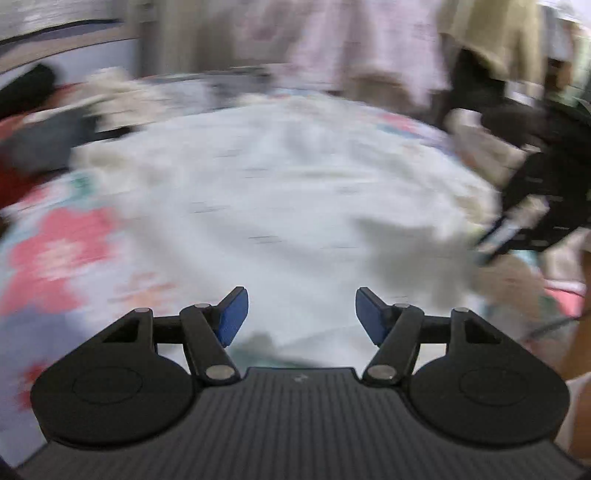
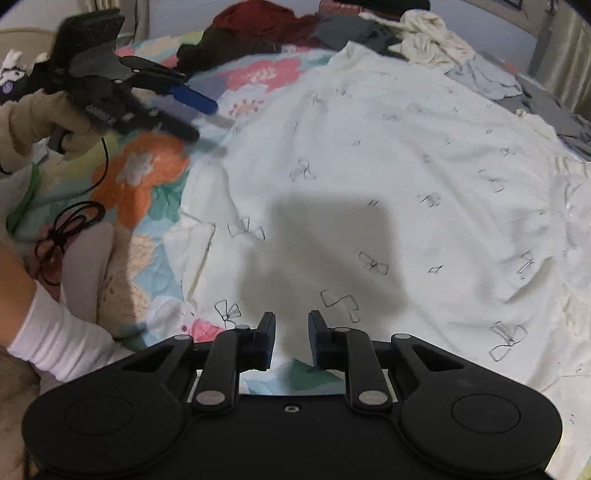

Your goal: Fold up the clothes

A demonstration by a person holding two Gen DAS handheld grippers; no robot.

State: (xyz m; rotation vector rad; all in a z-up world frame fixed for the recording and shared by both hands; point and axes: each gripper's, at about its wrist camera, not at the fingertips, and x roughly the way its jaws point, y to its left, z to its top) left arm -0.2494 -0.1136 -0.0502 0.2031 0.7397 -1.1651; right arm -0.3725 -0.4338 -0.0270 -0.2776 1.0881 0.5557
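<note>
The left gripper hangs over the flowery quilt, jaws wide, holding nothing. One big white cloth with little bow drawings lies spread flat in the middle, likely so it can be folded. The right gripper hovers by its near edge, jaws narrow and empty. One pile of clothes waits behind.

Left gripper: matte black body, ribbed grey-black top plate, 2 round black discs at sides, silver pivot pins on linkage arms, bright blue pads on fingers.

Right gripper: same black build, smooth top plate with 1 small screw hole at centre, 4 silver pins, dark navy pads.

Left hand: beige glove. Black cable looped near it, red strand tangled in. White sleeve at near left, bare skin above it.
</note>
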